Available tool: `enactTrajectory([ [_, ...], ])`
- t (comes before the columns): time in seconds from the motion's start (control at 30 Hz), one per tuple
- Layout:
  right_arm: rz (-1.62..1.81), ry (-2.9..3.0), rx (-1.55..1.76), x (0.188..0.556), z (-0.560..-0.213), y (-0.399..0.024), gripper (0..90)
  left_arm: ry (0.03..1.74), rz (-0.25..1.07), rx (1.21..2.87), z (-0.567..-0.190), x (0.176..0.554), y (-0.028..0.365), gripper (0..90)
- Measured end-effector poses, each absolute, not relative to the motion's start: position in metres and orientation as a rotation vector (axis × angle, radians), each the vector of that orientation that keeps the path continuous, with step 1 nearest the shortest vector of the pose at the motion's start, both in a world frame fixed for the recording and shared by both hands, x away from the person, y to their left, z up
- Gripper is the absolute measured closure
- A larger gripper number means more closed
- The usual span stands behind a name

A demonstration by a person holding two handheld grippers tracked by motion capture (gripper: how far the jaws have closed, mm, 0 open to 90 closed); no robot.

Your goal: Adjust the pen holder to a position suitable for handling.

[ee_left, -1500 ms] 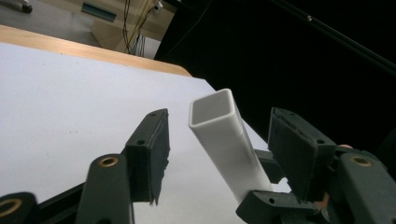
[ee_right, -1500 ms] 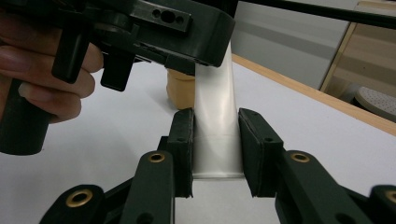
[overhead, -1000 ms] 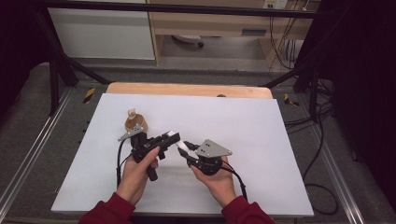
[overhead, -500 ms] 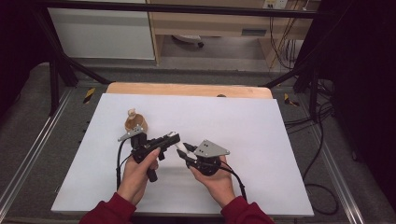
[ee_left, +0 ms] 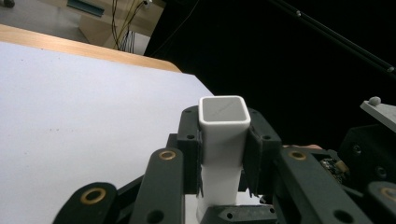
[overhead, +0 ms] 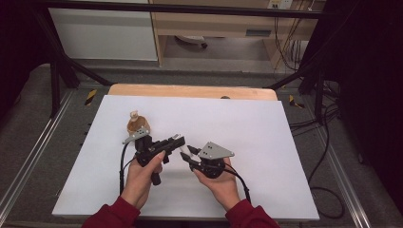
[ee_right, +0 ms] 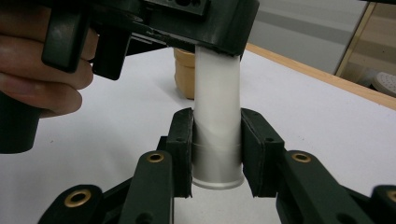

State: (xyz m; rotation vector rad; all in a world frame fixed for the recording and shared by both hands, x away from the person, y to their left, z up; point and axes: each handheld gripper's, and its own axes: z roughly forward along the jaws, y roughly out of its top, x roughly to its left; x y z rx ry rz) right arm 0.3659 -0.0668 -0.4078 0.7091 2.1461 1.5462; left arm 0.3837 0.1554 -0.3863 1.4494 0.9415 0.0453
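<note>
both the left gripper (overhead: 177, 141) and the right gripper (overhead: 186, 153) were clamped on one white tube (ee_right: 217, 116), near the table's (overhead: 266, 142) middle, the left's jaws having just closed on it.

Two black hand-held tools, dark red sleeves

The left tool (overhead: 180, 142) and the right tool (overhead: 186, 153) are matte black, with jointed link arms pinned by brass-ringed pivots and dotted with small dark screws, and flat black pads at the tips. Each carries a grey three-cornered plate on top and trails a thin black cable toward the person. The left hand (overhead: 140, 176) and right hand (overhead: 219, 181) emerge from dark red sleeves (overhead: 110, 216).
</note>
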Motion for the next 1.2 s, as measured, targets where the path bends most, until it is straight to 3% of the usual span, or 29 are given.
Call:
enactTrajectory([
  [0.2, 1.521, 2.146, 0.750, 0.368, -0.409, -0.067, 43.4, 0.931, 0.097, 1.472, -0.384, 0.384, 0.157, 71.0],
  [0.33, 1.516, 2.149, 0.771, 0.368, -0.406, -0.068, 35.4, 0.932, 0.121, 1.474, -0.384, 0.385, 0.160, 71.0],
  [0.93, 1.488, 2.161, 0.851, 0.371, -0.400, -0.076, 9.0, 0.918, 0.244, 1.499, -0.370, 0.386, 0.178, 71.0],
  [1.2, 1.408, 2.152, 0.940, 0.376, -0.402, -0.090, 3.9, 0.918, 0.284, 1.501, -0.366, 0.386, 0.189, 71.0],
])
